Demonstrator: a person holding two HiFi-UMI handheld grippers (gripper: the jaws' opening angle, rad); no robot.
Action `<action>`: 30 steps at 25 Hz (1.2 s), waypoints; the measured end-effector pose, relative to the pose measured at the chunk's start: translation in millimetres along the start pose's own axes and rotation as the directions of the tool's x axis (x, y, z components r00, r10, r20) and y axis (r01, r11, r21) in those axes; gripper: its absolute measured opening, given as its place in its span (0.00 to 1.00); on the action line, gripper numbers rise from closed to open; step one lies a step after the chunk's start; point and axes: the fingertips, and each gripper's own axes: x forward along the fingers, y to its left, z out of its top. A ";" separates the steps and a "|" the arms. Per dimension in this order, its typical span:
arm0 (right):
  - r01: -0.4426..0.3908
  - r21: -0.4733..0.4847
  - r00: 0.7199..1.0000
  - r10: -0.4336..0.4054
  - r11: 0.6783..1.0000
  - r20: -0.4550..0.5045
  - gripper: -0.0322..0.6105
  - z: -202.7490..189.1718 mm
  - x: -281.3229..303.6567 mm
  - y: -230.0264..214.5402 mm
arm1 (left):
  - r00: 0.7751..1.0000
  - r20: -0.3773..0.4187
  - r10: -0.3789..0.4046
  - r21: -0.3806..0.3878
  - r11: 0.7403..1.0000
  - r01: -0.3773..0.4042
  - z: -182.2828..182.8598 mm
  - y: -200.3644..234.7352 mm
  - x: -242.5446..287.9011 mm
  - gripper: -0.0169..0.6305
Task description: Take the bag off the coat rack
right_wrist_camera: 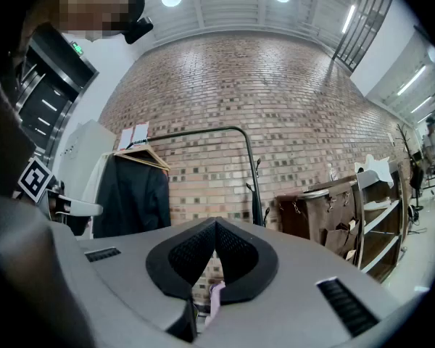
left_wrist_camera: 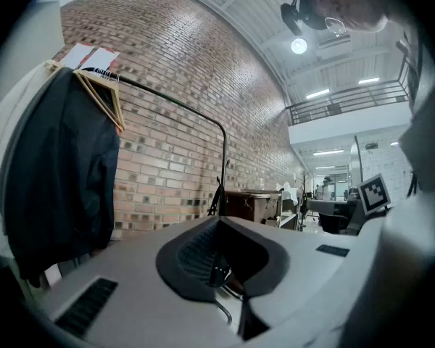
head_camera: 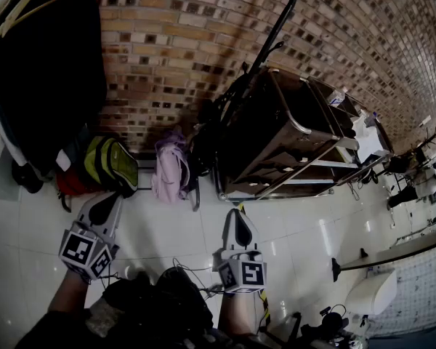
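The black coat rack (head_camera: 275, 31) stands against the brick wall, and a dark jacket (head_camera: 47, 71) hangs at its left end. Low down by its base are a green-and-yellow backpack (head_camera: 110, 163), a lilac-pink bag (head_camera: 170, 171) and a red bag (head_camera: 73, 184). My left gripper (head_camera: 104, 208) is shut and empty, pointing at the backpack from a short way off. My right gripper (head_camera: 238, 230) is shut and empty, over the floor tiles to the right of the pink bag. In the right gripper view the pink bag (right_wrist_camera: 215, 296) shows below the closed jaws (right_wrist_camera: 215, 225).
A brown metal cart (head_camera: 291, 133) with shelves stands right of the rack, close to the wall. Black cables and gear (head_camera: 160, 304) lie at the person's feet. A wooden hanger (left_wrist_camera: 105, 96) carries the jacket (left_wrist_camera: 58, 180). White floor tiles (head_camera: 167, 227) lie between the grippers and the bags.
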 end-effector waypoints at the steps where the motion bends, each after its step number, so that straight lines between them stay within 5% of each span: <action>1: 0.003 0.005 1.000 -0.003 1.000 0.003 0.08 0.0 3.1 0.3 | 1.000 -0.001 0.000 0.003 1.000 0.000 -0.1 4.3 1.8 0.09; 15: 0.004 0.008 0.999 -0.005 1.000 0.033 0.08 -17.2 97.7 -28.0 | 1.000 -0.001 0.024 -0.005 1.000 -0.024 -5.3 51.9 70.7 0.09; 21: -0.038 0.063 0.998 0.034 0.997 0.059 0.08 -13.6 176.7 -64.7 | 0.998 -0.002 0.056 -0.009 0.998 -0.056 -1.6 73.2 140.4 0.09; 30: -0.066 0.020 0.997 0.065 0.998 0.043 0.08 -20.6 282.5 -131.7 | 0.998 0.005 0.070 -0.012 0.997 -0.070 11.7 85.5 257.9 0.09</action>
